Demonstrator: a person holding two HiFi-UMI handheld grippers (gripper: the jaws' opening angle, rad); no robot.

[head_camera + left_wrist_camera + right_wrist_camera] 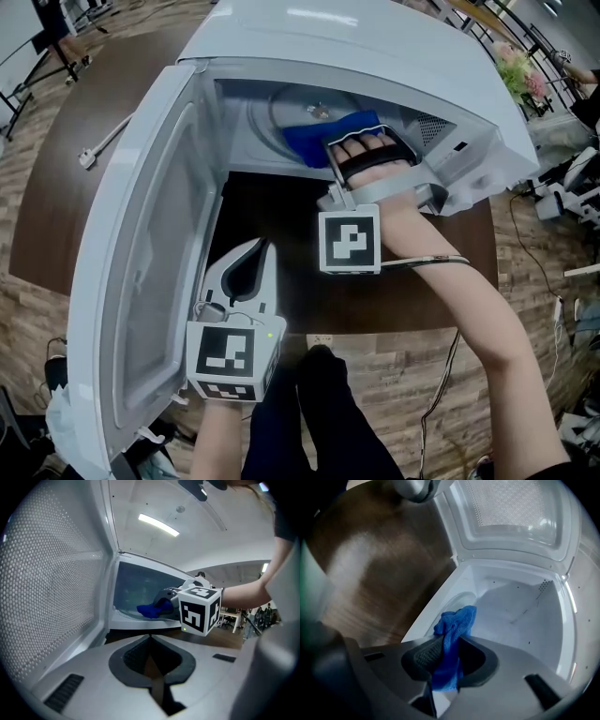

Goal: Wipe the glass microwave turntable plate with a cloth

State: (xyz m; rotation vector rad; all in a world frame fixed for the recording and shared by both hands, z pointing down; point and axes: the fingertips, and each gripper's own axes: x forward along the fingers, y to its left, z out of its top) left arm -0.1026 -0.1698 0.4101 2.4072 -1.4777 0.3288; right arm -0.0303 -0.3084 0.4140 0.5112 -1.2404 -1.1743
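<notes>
Closed to a point and carrying nothing, left gripper [150, 637] hangs low outside the open microwave [375, 37], beside the swung-out door [141, 262] and above the dark table [66, 178]; it has no part in the work right now. Right gripper [449, 644] is reached into the cavity, jaws clamped on the blue cloth [457, 620], which bunches up past the tips and trails down between the pads. Glass turntable plate [459, 601] sits in place on the cavity floor, only its curved front edge showing. Cloth hangs over that front part of the plate; whether it actually presses on the glass I cannot tell from any view. No smear, wet streak or cleaned patch can be made out, so progress cannot be read off the surface. My judgement: cloth fetched and brought to the plate, wiping at its start or partway, most of the plate's face yet to be covered.
</notes>
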